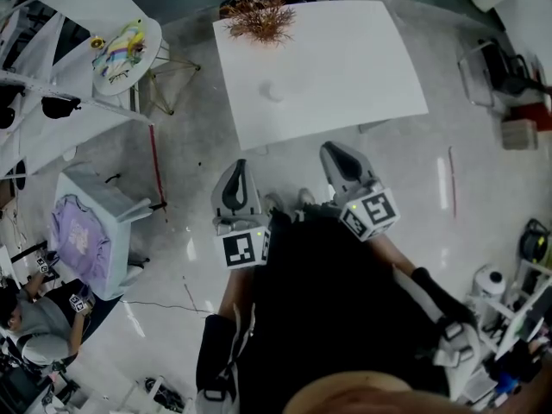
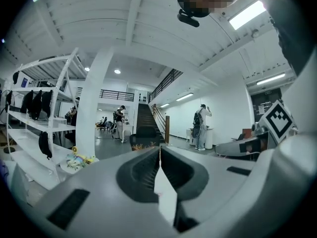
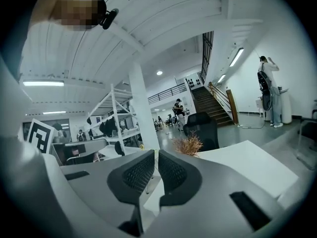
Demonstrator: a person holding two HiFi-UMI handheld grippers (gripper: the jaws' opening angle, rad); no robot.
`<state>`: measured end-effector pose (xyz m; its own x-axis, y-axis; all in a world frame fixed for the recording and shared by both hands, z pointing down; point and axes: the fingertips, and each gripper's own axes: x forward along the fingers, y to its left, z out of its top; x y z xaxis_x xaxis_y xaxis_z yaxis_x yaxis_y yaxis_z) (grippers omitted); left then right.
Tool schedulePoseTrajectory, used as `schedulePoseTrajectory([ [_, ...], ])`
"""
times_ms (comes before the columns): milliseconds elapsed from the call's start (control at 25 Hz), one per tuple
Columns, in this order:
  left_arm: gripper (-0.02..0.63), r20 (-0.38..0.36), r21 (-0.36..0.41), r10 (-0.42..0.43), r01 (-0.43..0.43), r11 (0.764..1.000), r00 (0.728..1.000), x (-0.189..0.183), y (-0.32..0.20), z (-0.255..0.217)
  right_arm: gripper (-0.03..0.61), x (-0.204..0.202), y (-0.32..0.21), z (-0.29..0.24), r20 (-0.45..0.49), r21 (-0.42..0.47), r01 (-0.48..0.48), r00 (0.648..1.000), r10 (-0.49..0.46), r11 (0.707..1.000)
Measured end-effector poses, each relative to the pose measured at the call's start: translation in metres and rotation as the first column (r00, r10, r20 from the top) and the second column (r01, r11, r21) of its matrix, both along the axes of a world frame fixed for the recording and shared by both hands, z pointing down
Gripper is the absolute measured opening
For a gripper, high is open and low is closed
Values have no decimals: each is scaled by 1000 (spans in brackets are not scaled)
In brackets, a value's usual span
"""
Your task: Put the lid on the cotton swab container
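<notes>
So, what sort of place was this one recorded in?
Likely a large open-plan workspace or studio, indoors: a staircase up to a railed mezzanine, white shelving racks hung with dark items, and a white table.

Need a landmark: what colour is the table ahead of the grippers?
The table is white; clearest in head view.

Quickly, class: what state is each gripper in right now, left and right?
The left gripper: jaws closed, holding nothing.
The right gripper: jaws closed, holding nothing.
</notes>
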<state>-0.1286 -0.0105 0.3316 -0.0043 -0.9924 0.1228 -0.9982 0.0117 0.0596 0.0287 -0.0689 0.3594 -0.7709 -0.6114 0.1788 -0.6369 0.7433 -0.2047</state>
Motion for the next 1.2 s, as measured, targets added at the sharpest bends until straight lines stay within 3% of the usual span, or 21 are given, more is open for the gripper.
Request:
schedulePoseTrajectory([
  [360, 11, -15, 48, 6, -5, 999, 1000, -1, 1, -11, 12, -7, 2, -8, -17, 18, 5, 1000, -5, 1000],
  [1200, 12, -21, 33, 9, -9, 999, 1000, -12, 0, -7, 12, -23, -1, -6, -42, 2, 14, 999, -14, 1000],
])
